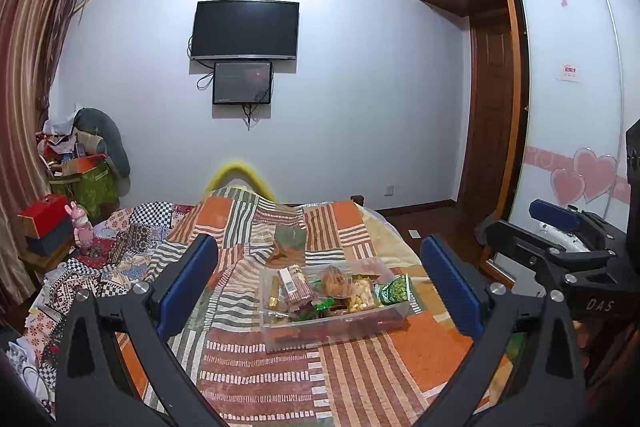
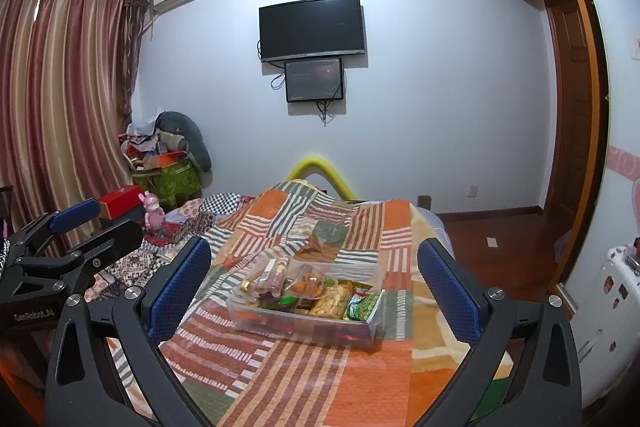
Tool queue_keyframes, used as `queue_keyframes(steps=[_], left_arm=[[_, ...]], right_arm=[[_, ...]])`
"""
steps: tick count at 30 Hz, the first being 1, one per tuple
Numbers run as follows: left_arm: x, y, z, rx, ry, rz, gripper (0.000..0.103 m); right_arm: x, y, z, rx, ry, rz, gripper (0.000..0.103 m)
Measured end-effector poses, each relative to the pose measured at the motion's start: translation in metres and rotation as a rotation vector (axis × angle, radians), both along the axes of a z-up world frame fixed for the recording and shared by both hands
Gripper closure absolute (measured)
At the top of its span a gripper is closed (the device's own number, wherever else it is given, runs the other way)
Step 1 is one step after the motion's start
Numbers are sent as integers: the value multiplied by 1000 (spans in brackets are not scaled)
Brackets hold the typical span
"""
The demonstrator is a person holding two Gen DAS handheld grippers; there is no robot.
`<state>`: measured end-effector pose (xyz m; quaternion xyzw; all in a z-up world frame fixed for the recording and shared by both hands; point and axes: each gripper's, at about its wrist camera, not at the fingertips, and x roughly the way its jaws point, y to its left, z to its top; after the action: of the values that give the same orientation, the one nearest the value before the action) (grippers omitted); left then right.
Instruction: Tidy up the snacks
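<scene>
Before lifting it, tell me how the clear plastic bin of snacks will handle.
The clear plastic snack bin probably holds its shape, since its walls look rigid. It sits on a soft patchwork quilt, so pushing may snag rather than slide. Loose packets like the green bag could shift if tilted.

Orange-striped patchwork bedspread [image 1: 352, 359] (blue fingertips [image 1: 188, 279])

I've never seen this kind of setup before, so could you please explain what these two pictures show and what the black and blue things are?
They are two handheld grippers a person carries, each with a fisheye camera looking along its blue-padded fingers. One picture looks out from the left gripper, the other from the right gripper; each also glimpses the other at its edge. Both are open and hold nothing. Ahead, on a patchwork bedspread, sits a clear plastic bin filled with snacks, including a green pea packet. A wall-mounted TV hangs beyond.
</scene>
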<state>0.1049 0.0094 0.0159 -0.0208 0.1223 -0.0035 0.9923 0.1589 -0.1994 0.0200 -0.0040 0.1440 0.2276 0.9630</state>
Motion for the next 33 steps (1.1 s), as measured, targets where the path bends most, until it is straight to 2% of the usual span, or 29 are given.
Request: queue_keyframes(steps=[33], left_arm=[[0, 1, -2, -14, 8, -18, 0]], right_arm=[[-1, -2, 2, 2, -5, 0, 0]])
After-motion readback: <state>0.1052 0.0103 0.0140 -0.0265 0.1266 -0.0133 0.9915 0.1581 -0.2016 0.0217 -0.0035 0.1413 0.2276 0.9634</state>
